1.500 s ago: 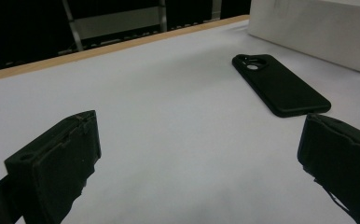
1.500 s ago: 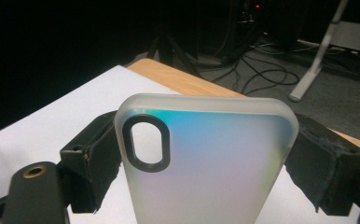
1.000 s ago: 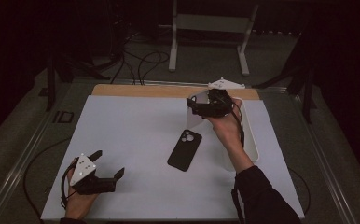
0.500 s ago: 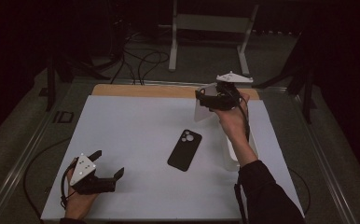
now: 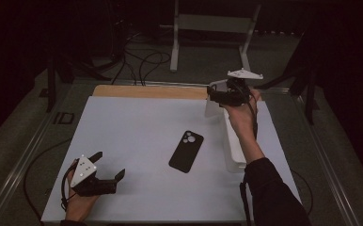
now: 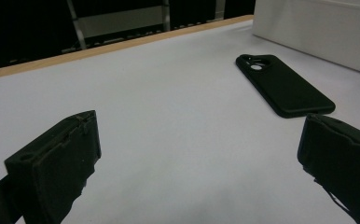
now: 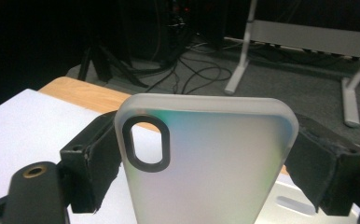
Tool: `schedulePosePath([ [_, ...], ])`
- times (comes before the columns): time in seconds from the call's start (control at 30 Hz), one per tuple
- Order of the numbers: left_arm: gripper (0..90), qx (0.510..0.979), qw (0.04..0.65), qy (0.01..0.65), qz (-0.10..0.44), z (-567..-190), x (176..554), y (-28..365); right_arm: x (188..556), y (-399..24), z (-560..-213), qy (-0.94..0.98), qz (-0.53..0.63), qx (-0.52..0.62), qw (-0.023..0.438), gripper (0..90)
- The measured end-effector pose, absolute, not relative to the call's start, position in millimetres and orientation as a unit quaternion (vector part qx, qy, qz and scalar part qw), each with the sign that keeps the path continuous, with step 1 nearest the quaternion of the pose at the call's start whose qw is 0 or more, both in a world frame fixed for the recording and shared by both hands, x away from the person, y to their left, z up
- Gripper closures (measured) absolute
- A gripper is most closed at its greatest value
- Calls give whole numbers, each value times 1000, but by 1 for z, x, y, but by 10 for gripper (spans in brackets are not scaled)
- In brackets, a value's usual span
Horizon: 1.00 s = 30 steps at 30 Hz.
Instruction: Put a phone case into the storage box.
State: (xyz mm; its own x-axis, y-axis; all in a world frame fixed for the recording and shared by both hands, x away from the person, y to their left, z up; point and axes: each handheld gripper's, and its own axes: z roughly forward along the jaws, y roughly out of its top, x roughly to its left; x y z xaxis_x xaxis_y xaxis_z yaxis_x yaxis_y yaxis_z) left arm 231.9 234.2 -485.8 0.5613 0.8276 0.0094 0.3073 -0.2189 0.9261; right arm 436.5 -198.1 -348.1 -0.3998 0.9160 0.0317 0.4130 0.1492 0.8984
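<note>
A frosted translucent phone case (image 7: 206,158) with an oval camera cutout stands upright between the jaws of my right gripper (image 7: 201,161), which press on its two long edges. In the high view that gripper (image 5: 213,94) is raised over the table's back right, with the pale case (image 5: 212,107) hanging below it. A black phone (image 5: 186,150) lies camera side up in the middle of the white table. It also appears at the upper right of the left gripper view as the black phone (image 6: 283,84). My left gripper (image 5: 109,165) rests at the front left, open and holding nothing (image 6: 197,158).
A long white box (image 5: 233,146) lies along the table's right side, under my right forearm; its wall (image 6: 318,23) stands behind the phone. A bare wooden strip (image 5: 146,92) runs along the table's far edge. Cables and a metal stand are on the floor beyond.
My right hand has carried the pale case to the right and slightly up, toward the back right corner. The left gripper and the black phone have stayed put.
</note>
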Motion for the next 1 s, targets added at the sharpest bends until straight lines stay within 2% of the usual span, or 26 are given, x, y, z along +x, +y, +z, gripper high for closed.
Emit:
schedulePosePath([
  [0.53, 0, 734, 492, 387, 265, -486, 232, 234, 449, -223, -346, 684, 425, 505, 312, 170],
  [1.0, 0, 735, 490, 386, 267, -486, 231, 234, 460, -246, -354, 663, 402, 544, 322, 169],
])
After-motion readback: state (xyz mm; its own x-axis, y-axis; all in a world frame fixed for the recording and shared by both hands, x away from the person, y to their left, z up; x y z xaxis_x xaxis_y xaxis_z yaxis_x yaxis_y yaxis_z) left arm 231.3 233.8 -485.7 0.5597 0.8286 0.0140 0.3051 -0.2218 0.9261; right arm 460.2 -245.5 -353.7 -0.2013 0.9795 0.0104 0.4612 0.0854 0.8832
